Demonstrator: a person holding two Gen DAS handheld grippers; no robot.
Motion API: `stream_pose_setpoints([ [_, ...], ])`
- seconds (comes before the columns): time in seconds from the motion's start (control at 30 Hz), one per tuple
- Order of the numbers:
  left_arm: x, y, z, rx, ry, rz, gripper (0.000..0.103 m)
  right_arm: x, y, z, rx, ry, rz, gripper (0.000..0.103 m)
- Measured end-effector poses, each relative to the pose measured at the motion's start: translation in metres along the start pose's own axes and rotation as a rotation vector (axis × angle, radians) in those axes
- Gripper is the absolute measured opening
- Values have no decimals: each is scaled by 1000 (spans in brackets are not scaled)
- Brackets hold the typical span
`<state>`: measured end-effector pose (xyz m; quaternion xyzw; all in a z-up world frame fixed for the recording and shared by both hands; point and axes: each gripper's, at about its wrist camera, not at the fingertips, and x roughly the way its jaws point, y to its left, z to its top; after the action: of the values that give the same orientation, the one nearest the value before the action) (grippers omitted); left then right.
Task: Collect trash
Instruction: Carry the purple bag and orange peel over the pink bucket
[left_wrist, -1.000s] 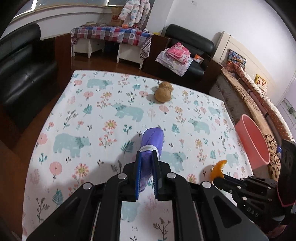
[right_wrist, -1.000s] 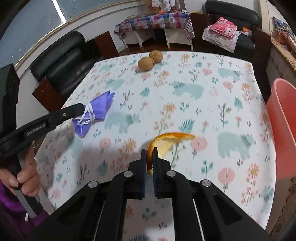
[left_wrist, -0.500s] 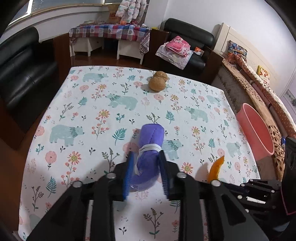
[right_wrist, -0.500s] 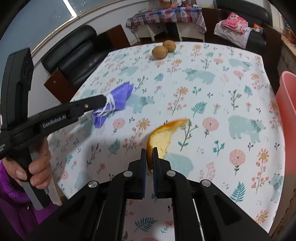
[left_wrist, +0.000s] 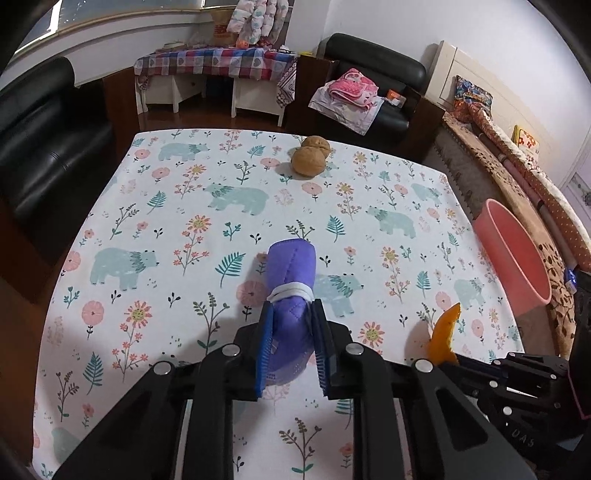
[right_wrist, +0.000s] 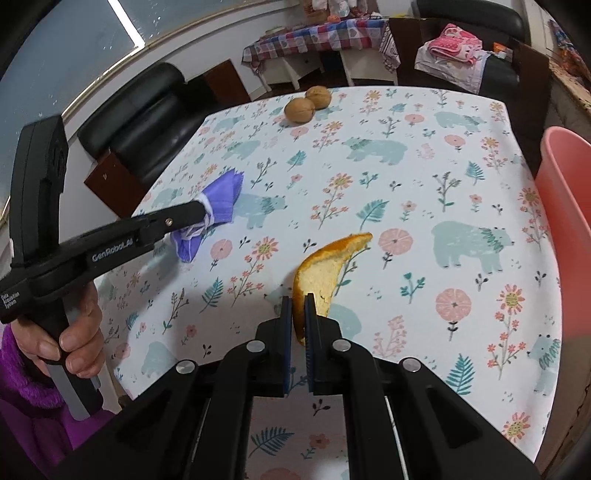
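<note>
A rolled purple face mask with white ear loops sits between the fingers of my left gripper, which is shut on it above the table; it also shows in the right wrist view. My right gripper is shut on an orange peel and holds it above the table; the peel shows at the right of the left wrist view. A pink bin stands beside the table's right edge and shows in the right wrist view.
Two walnuts lie near the far edge of the floral tablecloth; the right wrist view shows them. Black sofas stand left and behind the table. A patterned bench runs along the right wall.
My left gripper has opened wider around the mask, from a narrow pinch to a looser hold, and pulled back. My right gripper has lifted the peel higher.
</note>
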<state>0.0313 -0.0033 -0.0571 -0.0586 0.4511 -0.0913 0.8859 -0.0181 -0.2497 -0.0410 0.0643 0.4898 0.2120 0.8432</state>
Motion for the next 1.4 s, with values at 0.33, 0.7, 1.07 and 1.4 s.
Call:
stream_pose_setpoints([
  [0.33, -19, -21, 14, 35, -65, -60, 19, -18, -6, 8, 8, -88, -26, 7],
  [0.7, -29, -58, 28, 92, -114, -136, 19, -58, -35, 17, 58, -239, -113, 7],
  [1.07, -27, -129, 49, 191, -146, -249, 19, -112, -107, 18, 200, -391, -238, 7],
  [1.4, -9, -209, 60, 279, -135, -380, 19, -119, -160, 4, 304, -402, -303, 7],
])
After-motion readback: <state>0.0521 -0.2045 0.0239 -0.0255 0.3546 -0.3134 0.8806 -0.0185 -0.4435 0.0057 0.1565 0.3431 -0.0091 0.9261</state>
